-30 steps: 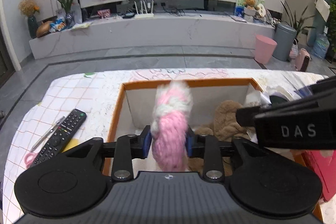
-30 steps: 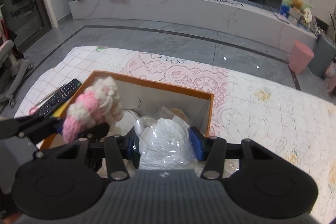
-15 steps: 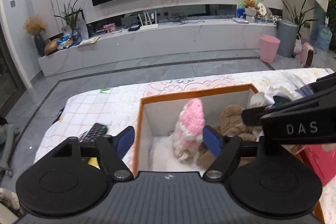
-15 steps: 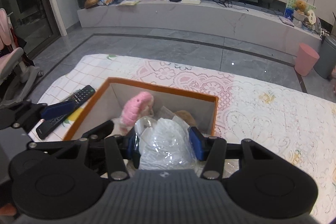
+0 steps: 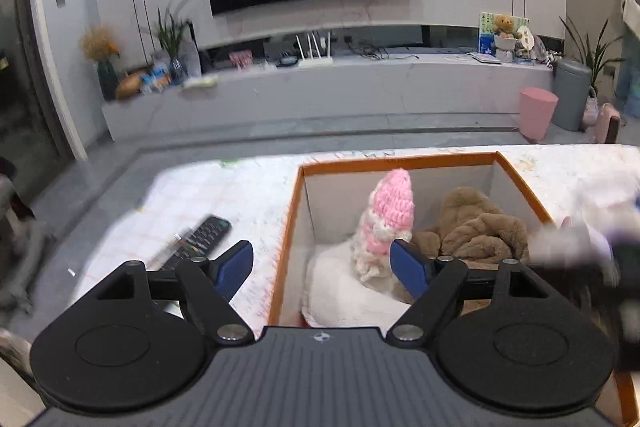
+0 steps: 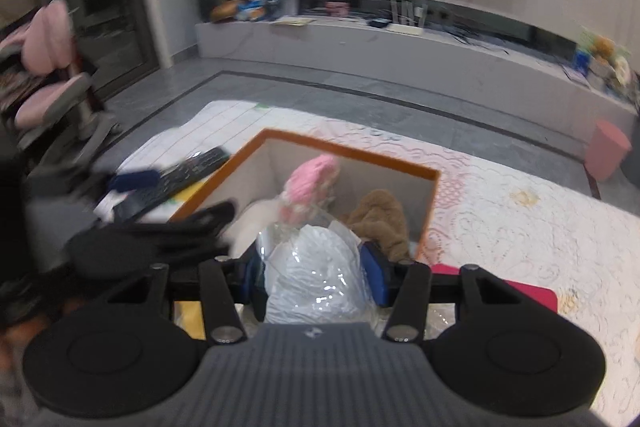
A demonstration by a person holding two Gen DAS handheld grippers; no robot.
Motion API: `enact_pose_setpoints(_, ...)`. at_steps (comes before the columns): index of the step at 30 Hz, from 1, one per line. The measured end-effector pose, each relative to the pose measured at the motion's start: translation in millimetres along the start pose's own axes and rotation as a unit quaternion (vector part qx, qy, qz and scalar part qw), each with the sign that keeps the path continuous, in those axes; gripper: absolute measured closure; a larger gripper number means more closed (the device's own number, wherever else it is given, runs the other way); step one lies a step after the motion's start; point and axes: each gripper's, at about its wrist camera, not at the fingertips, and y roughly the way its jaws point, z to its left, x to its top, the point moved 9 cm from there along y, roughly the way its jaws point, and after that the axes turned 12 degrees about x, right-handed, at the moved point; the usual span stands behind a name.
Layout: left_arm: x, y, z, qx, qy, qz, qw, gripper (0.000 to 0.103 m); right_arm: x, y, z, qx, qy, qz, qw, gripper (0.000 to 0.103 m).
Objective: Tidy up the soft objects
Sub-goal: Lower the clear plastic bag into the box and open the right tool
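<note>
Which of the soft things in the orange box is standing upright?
The pink and white knitted toy. It stands on end, leaning near the box's back wall, while the brown plush and the white fluffy item lie slumped on the bottom.

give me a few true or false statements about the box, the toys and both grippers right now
1. The pink and white knitted toy stands inside the orange-rimmed box. True.
2. The left gripper is clamped on the knitted toy. False: its jaws are wide open with nothing between the pads.
3. The right gripper holds a clear plastic bag. True.
4. The remote control lies inside the box. False: it lies on the tablecloth outside the box.
5. A brown plush toy lies in the box beside the knitted toy. True.
</note>
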Motion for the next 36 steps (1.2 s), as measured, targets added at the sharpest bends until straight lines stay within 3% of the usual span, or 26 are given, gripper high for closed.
enact_pose_setpoints(2,0,8,7,-0.043,-0.034,0.017,0.9983,0.012,-9,2,11,0.014,-0.018,0.009,1.000,0.052)
enact_pose_setpoints(5,4,11,19,-0.030,-0.058,0.009,0.9978,0.012,-23,9,29,0.035,-0.051,0.030,0.998,0.052)
enact_pose_setpoints(12,-16,20,12,-0.052,0.007,0.028,0.9982,0.011,-37,56,76,0.067,-0.112,0.080,0.988,0.052)
enact_pose_setpoints(15,-25,23,12,-0.023,0.035,0.031,0.9987,0.012,-42,83,80,0.056,-0.117,0.109,0.986,0.053)
enact_pose_setpoints(21,-27,26,23,-0.036,-0.003,0.049,0.9982,0.012,-48,107,70,0.048,-0.115,0.136,0.983,0.050)
enact_pose_setpoints(24,-27,27,23,-0.035,-0.003,0.053,0.9980,0.012,-51,111,67,0.054,-0.104,0.144,0.983,0.046)
enact_pose_setpoints(26,-26,27,24,-0.043,-0.009,0.055,0.9975,0.012,-53,109,70,0.057,-0.113,0.143,0.982,0.037)
enact_pose_setpoints(27,-26,26,25,-0.043,-0.012,0.054,0.9975,0.012,-54,107,69,0.053,-0.114,0.141,0.982,0.036)
enact_pose_setpoints(30,-23,23,29,-0.025,-0.014,0.039,0.9988,0.012,-54,103,65,0.036,-0.099,0.137,0.985,0.025)
enact_pose_setpoints(32,-21,22,32,-0.025,-0.019,0.035,0.9989,0.012,-51,96,63,0.043,-0.086,0.123,0.988,0.014)
enact_pose_setpoints(36,-16,17,36,-0.015,-0.020,0.025,0.9994,0.012,-38,79,63,0.066,-0.077,0.085,0.991,0.007)
